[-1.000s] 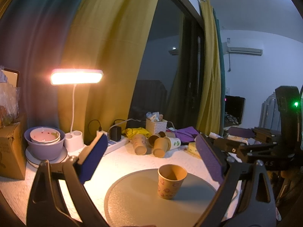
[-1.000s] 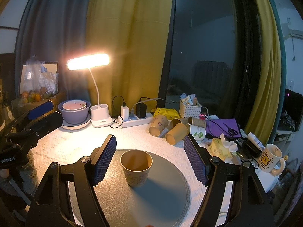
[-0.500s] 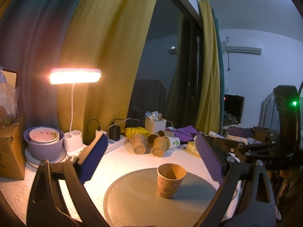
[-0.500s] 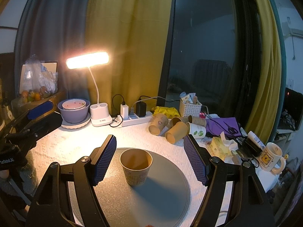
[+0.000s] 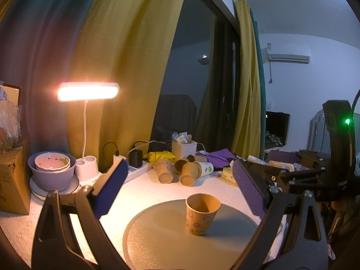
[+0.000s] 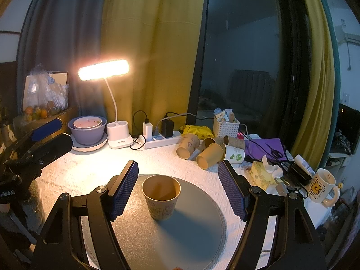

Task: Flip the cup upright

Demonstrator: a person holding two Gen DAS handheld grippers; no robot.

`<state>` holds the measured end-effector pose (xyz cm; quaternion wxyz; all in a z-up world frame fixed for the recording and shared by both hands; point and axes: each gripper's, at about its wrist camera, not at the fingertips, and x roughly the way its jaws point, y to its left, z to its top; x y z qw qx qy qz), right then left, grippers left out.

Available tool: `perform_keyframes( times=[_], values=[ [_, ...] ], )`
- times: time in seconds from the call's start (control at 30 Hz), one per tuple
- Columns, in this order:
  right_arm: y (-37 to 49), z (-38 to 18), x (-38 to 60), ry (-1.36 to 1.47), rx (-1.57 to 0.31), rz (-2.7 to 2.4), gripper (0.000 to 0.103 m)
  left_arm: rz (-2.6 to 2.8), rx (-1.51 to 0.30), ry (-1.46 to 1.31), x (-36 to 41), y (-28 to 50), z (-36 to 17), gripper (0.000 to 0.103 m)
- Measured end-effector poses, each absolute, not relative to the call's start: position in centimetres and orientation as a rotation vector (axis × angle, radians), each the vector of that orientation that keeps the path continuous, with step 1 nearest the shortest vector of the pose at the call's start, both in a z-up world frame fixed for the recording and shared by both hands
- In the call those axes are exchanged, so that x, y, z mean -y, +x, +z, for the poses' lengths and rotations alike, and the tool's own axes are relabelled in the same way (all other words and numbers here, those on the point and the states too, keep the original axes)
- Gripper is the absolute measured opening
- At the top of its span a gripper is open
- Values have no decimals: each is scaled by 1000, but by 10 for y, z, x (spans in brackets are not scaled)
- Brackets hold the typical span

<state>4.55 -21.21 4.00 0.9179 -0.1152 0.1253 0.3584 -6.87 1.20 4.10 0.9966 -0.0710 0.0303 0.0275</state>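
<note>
Two wide-spread, ribbed-padded tools (image 5: 180, 191) (image 6: 177, 186) around one upright, tapered paper cup (image 6: 161, 196), untouched.

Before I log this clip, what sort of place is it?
Probably a room at home, at night: a cluttered table by a dark window with yellow curtains, lit by a desk lamp.
</note>
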Motion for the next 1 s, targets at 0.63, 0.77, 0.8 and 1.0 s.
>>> perform_keyframes(
  times=[0.63,0.77,0.8,1.0],
  values=[
    [48,41,211,-235,-259,739,77,51,-62,-132,-9,-68,39,95],
    [46,40,212,-237,-260,739,77,51,-65,-133,-10,-68,38,95],
    [45,39,213,-236,-260,740,77,50,-67,-134,-10,-68,37,95],
    [45,38,213,-238,-261,739,77,14,-62,-116,-7,-69,35,95]
  ],
)
